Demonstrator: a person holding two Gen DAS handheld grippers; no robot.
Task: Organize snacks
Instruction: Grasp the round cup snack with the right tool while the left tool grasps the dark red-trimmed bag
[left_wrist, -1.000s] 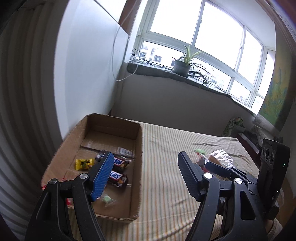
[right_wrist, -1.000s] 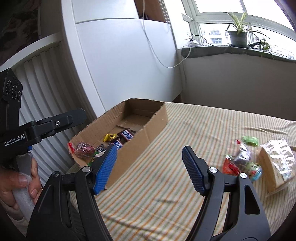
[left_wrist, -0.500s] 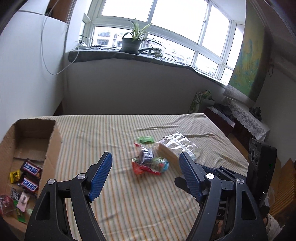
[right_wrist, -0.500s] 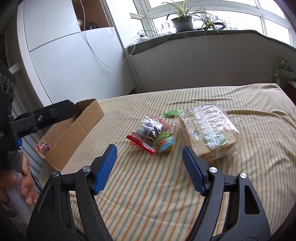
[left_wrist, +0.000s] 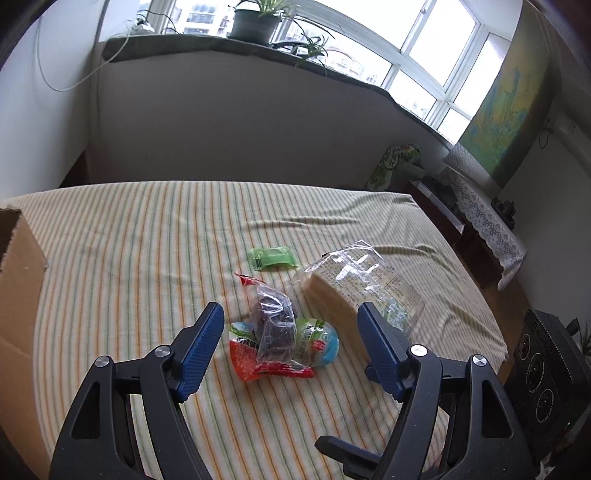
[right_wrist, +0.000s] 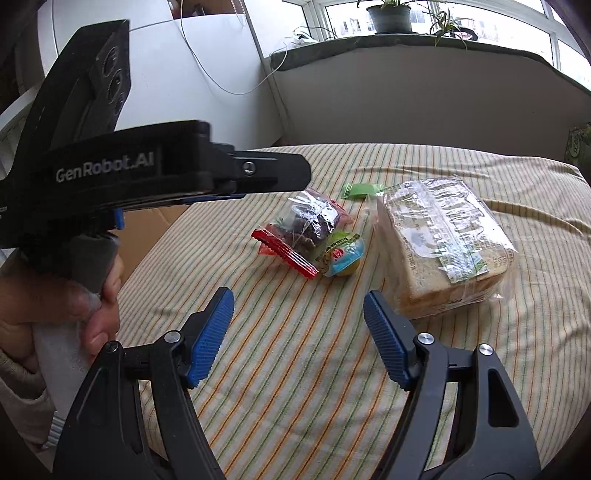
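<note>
A small pile of wrapped snacks lies on the striped tablecloth: a clear packet with a dark cake (left_wrist: 275, 325) (right_wrist: 310, 221), a red-edged wrapper (left_wrist: 255, 363) (right_wrist: 284, 253) and a round blue-green jelly cup (left_wrist: 319, 341) (right_wrist: 341, 254). A green candy (left_wrist: 273, 256) (right_wrist: 360, 189) lies behind them. A bagged loaf of bread (left_wrist: 358, 284) (right_wrist: 439, 243) lies to their right. My left gripper (left_wrist: 290, 347) is open, just short of the pile. My right gripper (right_wrist: 299, 339) is open and empty, in front of the pile and the bread.
The cardboard box (left_wrist: 18, 295) stands at the table's left edge; its inside is hidden. The left gripper body and the hand holding it (right_wrist: 110, 177) fill the left of the right wrist view. The table's right edge drops off near dark furniture (left_wrist: 480, 236).
Both grippers swung right, away from the box, and closed in on the snack pile and bread. Both stay open and empty.
</note>
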